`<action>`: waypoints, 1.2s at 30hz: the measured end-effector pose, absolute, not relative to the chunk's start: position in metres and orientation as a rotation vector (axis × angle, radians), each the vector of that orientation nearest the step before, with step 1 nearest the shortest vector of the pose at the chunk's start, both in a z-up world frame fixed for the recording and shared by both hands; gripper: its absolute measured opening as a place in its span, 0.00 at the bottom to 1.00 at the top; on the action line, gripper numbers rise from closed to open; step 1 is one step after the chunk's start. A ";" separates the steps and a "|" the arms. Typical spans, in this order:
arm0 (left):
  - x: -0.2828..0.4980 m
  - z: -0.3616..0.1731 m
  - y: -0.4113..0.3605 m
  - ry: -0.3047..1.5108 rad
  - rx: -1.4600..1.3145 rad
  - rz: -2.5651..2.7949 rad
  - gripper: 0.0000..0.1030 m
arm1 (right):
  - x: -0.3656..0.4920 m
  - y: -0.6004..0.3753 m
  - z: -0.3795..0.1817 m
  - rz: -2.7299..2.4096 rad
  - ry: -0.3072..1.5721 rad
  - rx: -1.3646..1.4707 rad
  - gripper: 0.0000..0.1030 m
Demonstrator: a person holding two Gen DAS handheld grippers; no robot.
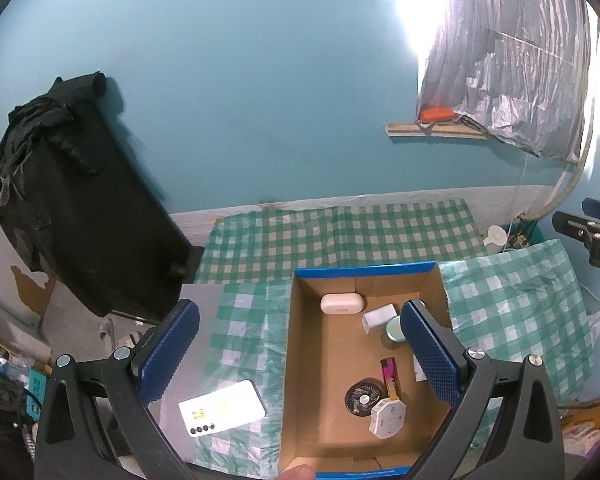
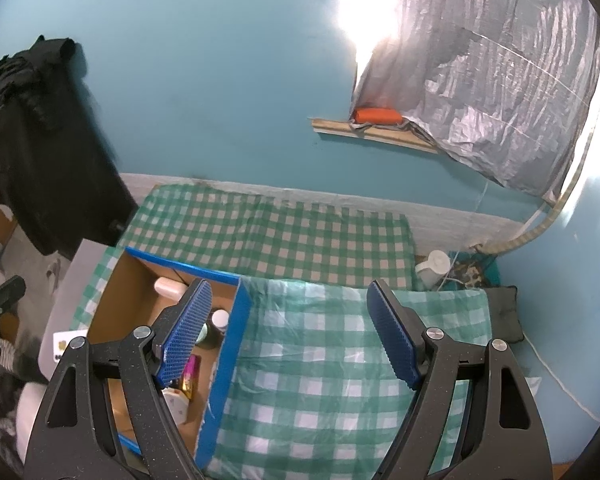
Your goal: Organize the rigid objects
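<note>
while the box point(image 1: 364, 360) holds most items, the phone point(image 1: 222, 407) lies outside, lower left. both grippers, left gripper point(image 1: 300, 356) and right gripper point(image 2: 290, 334), gape empty. next looks like grasping the phone.

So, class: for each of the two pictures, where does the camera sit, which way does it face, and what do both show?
Left wrist: on the left claw, angled down at the cardboard box and white phone; both fingers and a fingertip show.
Right wrist: on the right claw, angled down at the checked cloth right of the box; both fingers show.
Shared: box, cloth, teal wall.
</note>
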State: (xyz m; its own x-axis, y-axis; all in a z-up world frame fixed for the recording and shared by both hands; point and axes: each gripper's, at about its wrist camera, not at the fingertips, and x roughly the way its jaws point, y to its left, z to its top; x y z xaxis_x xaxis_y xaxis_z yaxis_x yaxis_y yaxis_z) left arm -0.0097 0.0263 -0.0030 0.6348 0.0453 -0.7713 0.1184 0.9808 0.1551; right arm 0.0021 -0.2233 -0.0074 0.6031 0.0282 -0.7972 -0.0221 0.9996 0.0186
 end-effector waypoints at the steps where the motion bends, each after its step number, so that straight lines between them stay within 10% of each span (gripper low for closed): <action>1: -0.009 -0.004 0.026 0.885 0.199 -0.041 0.98 | 0.003 -0.223 -0.008 0.031 0.922 0.007 0.77; 36: -0.012 -0.011 0.019 0.917 0.216 -0.039 0.98 | -0.001 -0.230 -0.013 0.024 0.928 0.005 0.77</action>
